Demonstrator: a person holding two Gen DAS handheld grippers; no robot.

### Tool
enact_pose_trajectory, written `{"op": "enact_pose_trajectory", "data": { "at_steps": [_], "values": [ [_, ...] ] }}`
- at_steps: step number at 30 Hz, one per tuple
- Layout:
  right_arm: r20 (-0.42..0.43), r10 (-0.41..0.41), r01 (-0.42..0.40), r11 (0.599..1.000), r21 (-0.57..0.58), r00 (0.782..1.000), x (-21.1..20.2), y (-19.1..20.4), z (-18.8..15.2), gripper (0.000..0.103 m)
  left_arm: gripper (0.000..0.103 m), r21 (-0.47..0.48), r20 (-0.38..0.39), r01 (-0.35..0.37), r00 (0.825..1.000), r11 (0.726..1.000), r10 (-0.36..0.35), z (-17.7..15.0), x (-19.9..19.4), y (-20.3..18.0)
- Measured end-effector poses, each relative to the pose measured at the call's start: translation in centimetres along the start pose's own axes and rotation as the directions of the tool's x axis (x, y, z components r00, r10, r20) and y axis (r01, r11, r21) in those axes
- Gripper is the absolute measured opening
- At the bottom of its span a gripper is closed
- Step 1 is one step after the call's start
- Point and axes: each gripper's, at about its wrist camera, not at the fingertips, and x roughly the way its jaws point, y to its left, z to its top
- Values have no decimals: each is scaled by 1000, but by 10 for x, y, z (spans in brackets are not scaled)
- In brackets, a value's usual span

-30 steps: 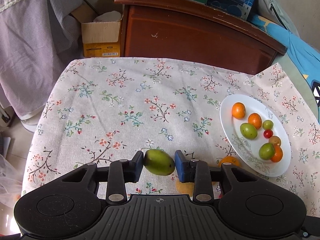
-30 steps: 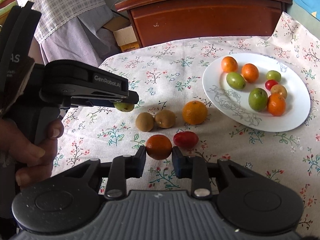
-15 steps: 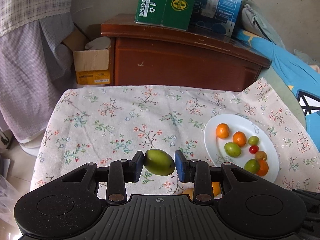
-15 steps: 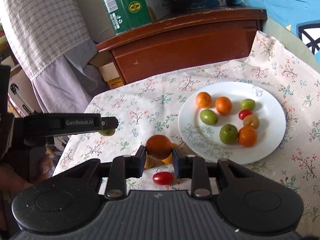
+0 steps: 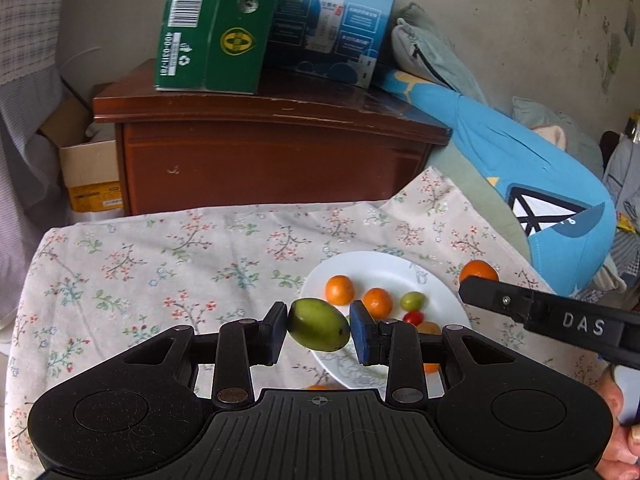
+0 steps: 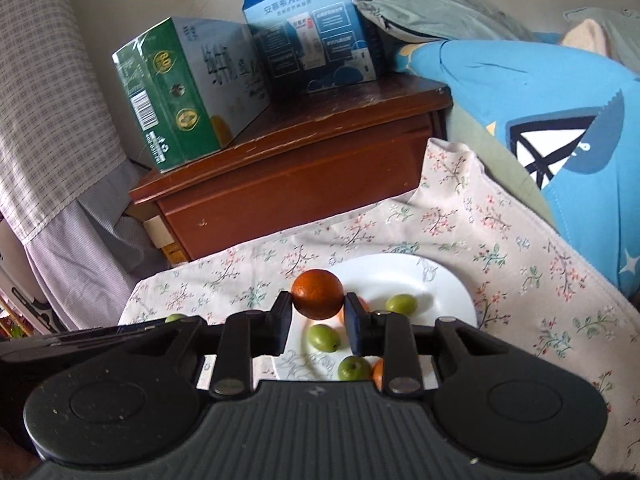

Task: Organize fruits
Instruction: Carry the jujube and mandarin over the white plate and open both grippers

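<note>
Floral cloth (image 5: 200, 248) covers the table, with a white plate (image 5: 384, 266) of fruit on it. I have my left gripper (image 5: 319, 330) pinching a green fruit (image 5: 319, 330) and my right gripper (image 6: 317, 308) pinching an orange (image 6: 317, 294), both above the plate. I judge this the carrying step; next, each needs lowering onto a bare spot, then letting go.

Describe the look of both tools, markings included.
Both match: black plastic, a ribbed grey centre plate flanked by two round lobes, silver pivot pins on the linkage arms. The left tool has dark blue pads; the right tool has the same. Seen side-on from the left wrist, the right one shows white "DAS" lettering. No cables or sleeves visible.
</note>
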Motion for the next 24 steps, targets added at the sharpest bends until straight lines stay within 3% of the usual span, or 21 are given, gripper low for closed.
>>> {"op": "enact_pose_trajectory", "data": {
  "at_steps": [7,12,24],
  "values": [
    [-15,-38,39,997,65,999,14,-28,21,28,31,34,-4,60,998,998,-59,7,16,-16],
    [-53,-70,76,992,102,996,26,-40,21,28,31,20,-48,85,995,996,-84,5,37,-17],
    [-157,-135,154,982,113,978,59,-53,11,28,31,21,-138,94,986,995,-90,-13,78,-22]
  ]
}}
